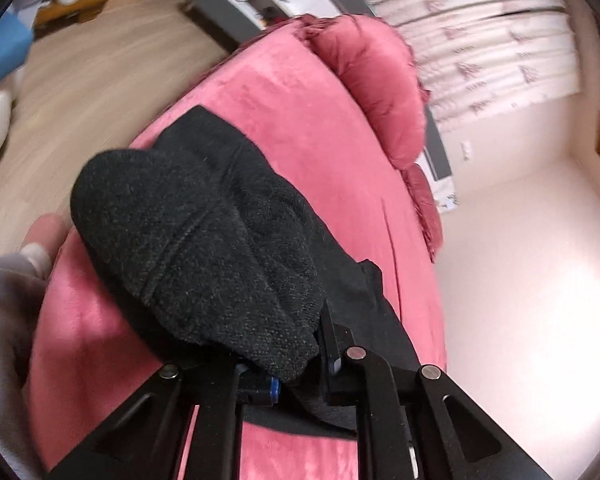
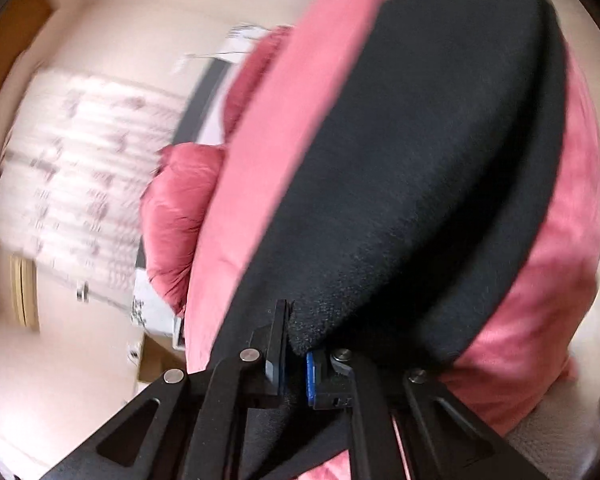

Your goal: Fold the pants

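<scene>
The pants (image 1: 204,232) lie on the bed (image 1: 312,120), bunched up between the left gripper's (image 1: 300,364) jaws. A pillow (image 1: 376,84) sits at the bed's far end, the floor (image 1: 100,76) to the left.

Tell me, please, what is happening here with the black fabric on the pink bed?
A person is folding black pants on a pink bedspread, with a hand-held gripper in each hand. The left hand-held gripper is shut on a bunched edge of the fabric, lifted off the bed. The right hand-held gripper is shut on another edge, and the rest of the pants stretch away across the bedspread. A pink pillow lies at the far end.
</scene>
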`<move>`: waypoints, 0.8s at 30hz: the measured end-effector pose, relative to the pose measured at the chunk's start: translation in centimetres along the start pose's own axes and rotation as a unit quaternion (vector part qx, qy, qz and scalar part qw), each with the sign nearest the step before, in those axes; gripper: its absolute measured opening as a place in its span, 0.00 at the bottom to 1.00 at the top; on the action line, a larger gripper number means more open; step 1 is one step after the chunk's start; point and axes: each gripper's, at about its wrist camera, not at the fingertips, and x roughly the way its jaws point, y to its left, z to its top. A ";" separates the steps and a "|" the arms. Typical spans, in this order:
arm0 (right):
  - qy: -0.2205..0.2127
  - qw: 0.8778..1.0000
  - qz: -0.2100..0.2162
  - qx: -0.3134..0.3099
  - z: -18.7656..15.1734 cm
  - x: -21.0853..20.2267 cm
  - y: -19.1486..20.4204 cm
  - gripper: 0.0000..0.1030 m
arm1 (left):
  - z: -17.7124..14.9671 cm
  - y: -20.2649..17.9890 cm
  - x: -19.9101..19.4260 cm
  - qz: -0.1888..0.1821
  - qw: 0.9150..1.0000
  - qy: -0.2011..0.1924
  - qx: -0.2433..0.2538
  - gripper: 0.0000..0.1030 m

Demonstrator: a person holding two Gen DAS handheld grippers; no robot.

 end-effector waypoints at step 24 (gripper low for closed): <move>-0.100 0.958 -0.265 -0.050 -3.3 -3.5 0.4 0.25 | -4.1 0.0 -1.9 0.135 0.982 -0.096 0.096 0.42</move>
